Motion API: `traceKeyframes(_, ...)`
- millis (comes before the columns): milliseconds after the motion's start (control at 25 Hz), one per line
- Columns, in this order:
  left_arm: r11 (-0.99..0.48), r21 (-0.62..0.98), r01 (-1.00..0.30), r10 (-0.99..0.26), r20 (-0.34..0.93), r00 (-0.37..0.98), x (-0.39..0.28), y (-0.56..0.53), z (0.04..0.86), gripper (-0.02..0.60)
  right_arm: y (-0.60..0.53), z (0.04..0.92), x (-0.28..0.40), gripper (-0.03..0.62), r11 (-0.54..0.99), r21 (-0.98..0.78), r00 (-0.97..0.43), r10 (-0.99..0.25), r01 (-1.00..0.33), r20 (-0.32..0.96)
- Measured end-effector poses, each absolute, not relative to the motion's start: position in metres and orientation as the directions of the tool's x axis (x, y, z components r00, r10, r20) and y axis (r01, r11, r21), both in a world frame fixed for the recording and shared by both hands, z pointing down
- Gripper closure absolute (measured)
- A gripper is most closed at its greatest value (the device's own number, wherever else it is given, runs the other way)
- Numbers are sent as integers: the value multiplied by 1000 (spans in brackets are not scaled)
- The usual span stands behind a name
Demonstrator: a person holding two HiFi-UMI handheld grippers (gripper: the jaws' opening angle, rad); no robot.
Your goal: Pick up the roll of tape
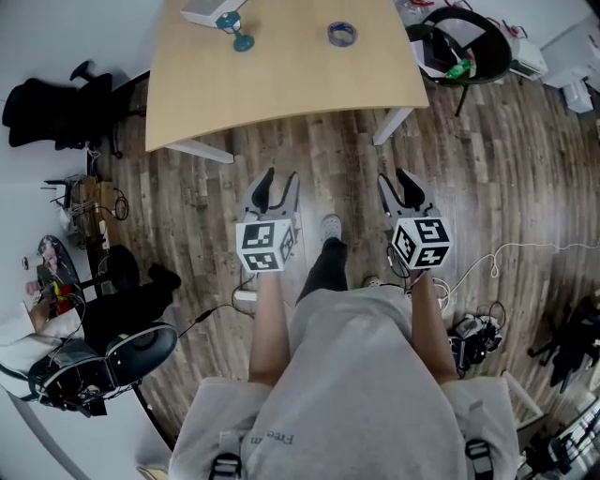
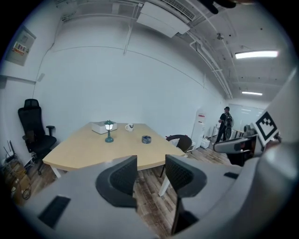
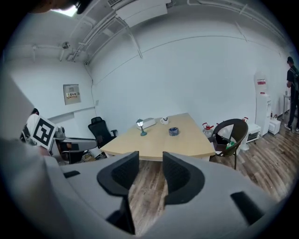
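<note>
Jaws of the left gripper (image 1: 279,187) stand well apart with nothing between them; only the wooden floor (image 1: 497,178) shows through the gap. This gripper hangs over the floor, short of the pale wooden surface (image 1: 281,94). At the far edge of that surface sits a white box (image 1: 208,11), and a small green lamp (image 1: 239,34) stands just beside it. In the left gripper view a white mug (image 2: 129,127) shows behind the lamp. Further right the roll of tape (image 1: 341,34) lies flat on the surface, well apart from both grippers. Beside the left one, the right gripper (image 1: 397,187) is also over the floor, its jaws parted less widely and empty. A dark round-backed chair (image 1: 469,42) stands at the surface's right end.
</note>
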State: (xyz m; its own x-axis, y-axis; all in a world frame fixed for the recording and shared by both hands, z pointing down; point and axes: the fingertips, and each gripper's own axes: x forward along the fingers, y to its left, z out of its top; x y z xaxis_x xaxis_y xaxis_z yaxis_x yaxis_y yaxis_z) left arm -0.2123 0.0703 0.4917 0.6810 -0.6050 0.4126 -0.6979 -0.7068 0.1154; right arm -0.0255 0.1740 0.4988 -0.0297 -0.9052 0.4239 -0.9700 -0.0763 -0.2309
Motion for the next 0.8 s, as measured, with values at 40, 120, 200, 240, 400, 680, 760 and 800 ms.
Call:
traceKeyframes(40, -702, 124, -701, -605, 414, 680, -217, 61, 494, 399, 166, 500, -26, 434, -79, -230, -28, -902, -970, 431)
traceKeyframes(120, -695, 145, -704, -604, 413, 681, -226, 44, 499, 400, 152, 504, -26, 436, -89, -229, -24, -894, -969, 446)
traceKeyframes(200, -686, 164, -708, -604, 414, 681, -235, 29, 503, 401, 139, 509, -24, 434, -105, -233, -14, -888, -967, 459)
traceKeyframes(240, -682, 172, -711, -604, 416, 680, -240, 23, 506, 405, 134, 511, -22, 433, -118, -234, -4, -886, -965, 463)
traceKeyframes(400, -664, 190, -723, -603, 436, 668, -255, 1, 518, 407, 121, 516, -11, 431, -161, -219, 37, -875, -962, 482)
traceKeyframes(680, -695, 181, -696, -575, 441, 689, -229, -9, 519, 407, 127, 522, 15, 431, -209, -215, 78, -865, -954, 496)
traceKeyframes(760, -707, 171, -687, -570, 437, 696, -219, -10, 513, 408, 123, 520, 20, 431, -204, -210, 76, -866, -956, 494)
traceKeyframes(800, -710, 167, -684, -570, 434, 697, -215, -11, 510, 408, 120, 519, 23, 431, -199, -210, 72, -867, -957, 493)
